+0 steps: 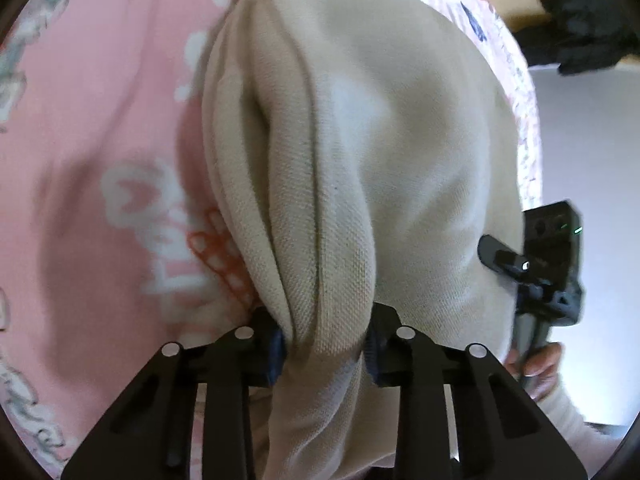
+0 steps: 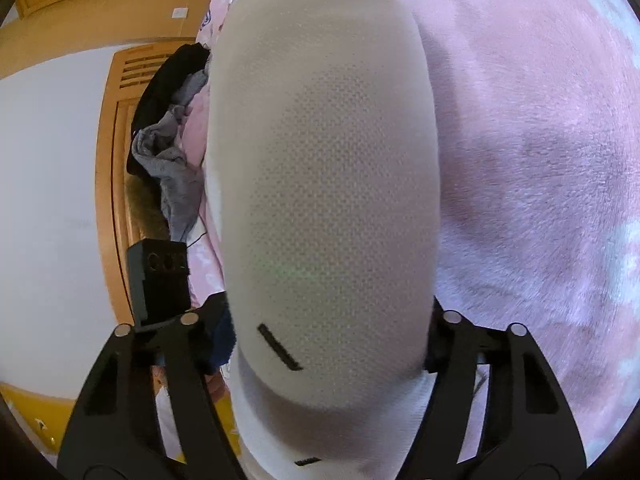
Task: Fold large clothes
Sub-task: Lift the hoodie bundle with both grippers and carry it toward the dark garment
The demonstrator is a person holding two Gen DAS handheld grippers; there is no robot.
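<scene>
Cream garment [image 1: 360, 140], knit texture, bunched into a long roll on a pink bedspread [image 1: 100, 140] with white prints. Long axis runs away from both cameras, near end at the grippers, far end toward the top of each view. Near end looks raised off the bed, the rest draping down to it.

Left gripper [image 1: 326, 354]: jaws narrow, dark blue pads pinching a gathered fold of the garment, cloth squeezed tight between them and spilling below toward the camera. Folds fan out from the pinch.

Right gripper [image 2: 328, 344]: jaws wider, a fat mesh-textured bundle of the same garment filling the gap, sides of the bundle against both fingers (firm grip or just contact, cannot tell). Small black tag [image 2: 279, 347] stitched on the cloth near the jaws, set diagonal.

Left view also shows the other gripper's body at right edge, with a hand [image 1: 536, 364] on its handle. In the right view, grey and black clothes pile [image 2: 168, 136] lies left of the garment by a wooden bed frame [image 2: 108, 160].
</scene>
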